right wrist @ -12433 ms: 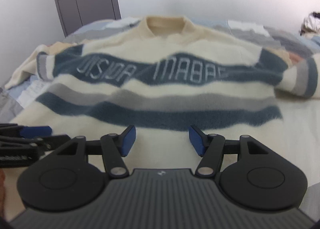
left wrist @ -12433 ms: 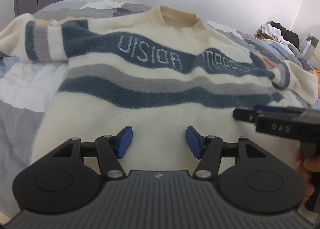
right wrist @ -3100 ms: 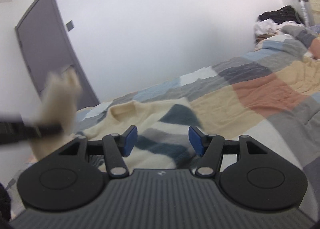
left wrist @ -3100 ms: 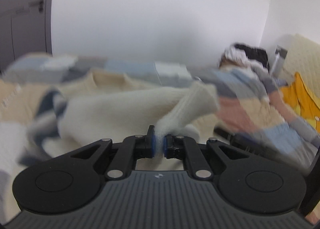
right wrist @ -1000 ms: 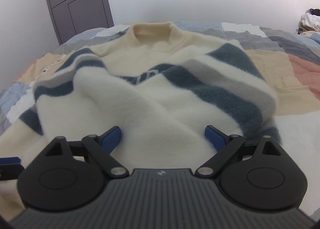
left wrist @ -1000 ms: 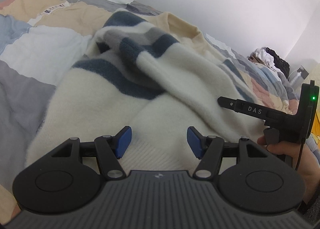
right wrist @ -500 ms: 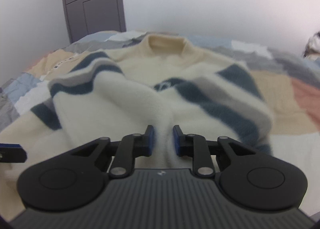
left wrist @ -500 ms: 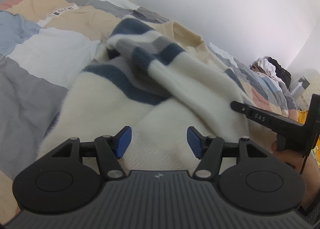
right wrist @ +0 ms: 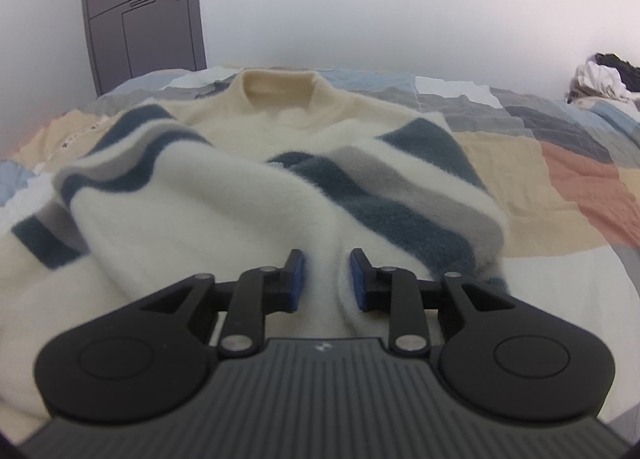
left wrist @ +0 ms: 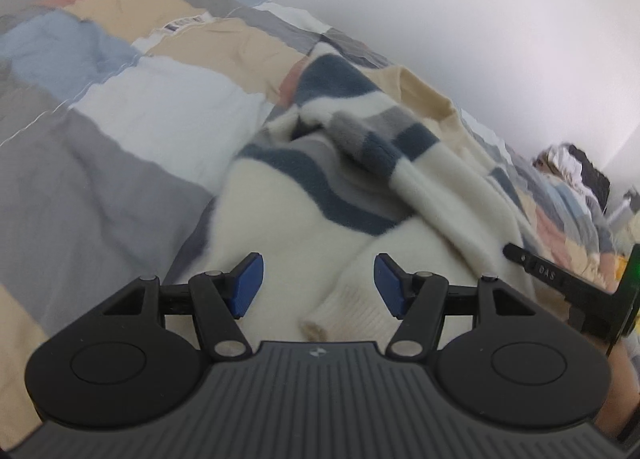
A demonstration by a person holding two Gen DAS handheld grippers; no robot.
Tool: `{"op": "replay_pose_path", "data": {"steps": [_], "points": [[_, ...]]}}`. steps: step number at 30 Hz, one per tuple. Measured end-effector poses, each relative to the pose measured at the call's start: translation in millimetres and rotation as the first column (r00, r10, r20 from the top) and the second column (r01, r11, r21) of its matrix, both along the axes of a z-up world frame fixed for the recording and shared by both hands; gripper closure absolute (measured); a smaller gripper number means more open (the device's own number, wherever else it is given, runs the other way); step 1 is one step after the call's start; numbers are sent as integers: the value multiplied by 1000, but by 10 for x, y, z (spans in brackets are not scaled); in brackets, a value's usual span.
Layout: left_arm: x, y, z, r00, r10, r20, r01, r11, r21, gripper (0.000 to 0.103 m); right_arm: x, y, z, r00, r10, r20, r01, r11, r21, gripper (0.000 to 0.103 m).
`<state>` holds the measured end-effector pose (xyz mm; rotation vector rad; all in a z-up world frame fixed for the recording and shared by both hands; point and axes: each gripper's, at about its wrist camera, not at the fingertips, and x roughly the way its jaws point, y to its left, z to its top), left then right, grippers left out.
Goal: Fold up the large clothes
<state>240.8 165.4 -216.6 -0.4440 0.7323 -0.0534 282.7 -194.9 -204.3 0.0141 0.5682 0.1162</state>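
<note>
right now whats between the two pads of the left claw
In the left wrist view, the ribbed sleeve cuff of the sweater lies between the open left claw pads, touching neither.

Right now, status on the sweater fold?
Left gripper open over a sleeve cuff. Right gripper jaws just eased apart, narrow, sweater fabric between them, grip unclear. Both sleeves folded in; bottom fold not yet done. Nothing in the way.

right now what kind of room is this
Most likely a bedroom: the striped sweater lies spread on a bed with a patchwork quilt, a grey door stands behind it, and more clothes are piled at the far end.
</note>
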Motion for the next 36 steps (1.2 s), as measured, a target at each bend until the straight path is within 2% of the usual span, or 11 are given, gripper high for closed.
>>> {"op": "replay_pose_path", "data": {"steps": [2,10,15,17,19,23,25,27,29,32,36], "points": [[-66,-80,50,1000,-11,3,11,1000,28,36,-60,-24,47,1000,-4,-1,4,1000,-3,72],[-398,-105,125,998,11,-55,-17,994,-110,36,-479,-204,370,999,-26,37,24,998,57,72],[-651,106,88,990,83,-113,-110,960,-257,36,-761,-188,512,998,29,64,-34,996,79,72],[-754,219,101,984,126,-124,-157,947,-281,36,-867,-166,565,995,59,78,-66,993,95,70],[-828,355,127,976,178,-126,-209,932,-295,36,-960,-126,599,992,86,91,-97,988,118,54],[-943,652,110,947,285,-149,-320,877,-358,36,-1090,-3,631,982,152,109,-166,976,138,47],[-948,757,83,934,316,-168,-357,856,-373,36,-1120,65,613,980,174,97,-188,969,158,33],[-935,810,42,926,329,-187,-377,847,-376,36,-1156,173,564,971,225,78,-236,953,190,27],[-903,830,-23,922,325,-213,-384,840,-384,36,-1195,353,492,949,312,40,-313,925,214,27],[-850,823,-108,918,314,-243,-388,837,-386,36,-1263,706,385,885,465,-5,-453,864,219,27],[-782,823,-208,913,310,-265,-395,834,-387,36,-1472,1273,279,734,679,-24,-670,728,145,28]]}}
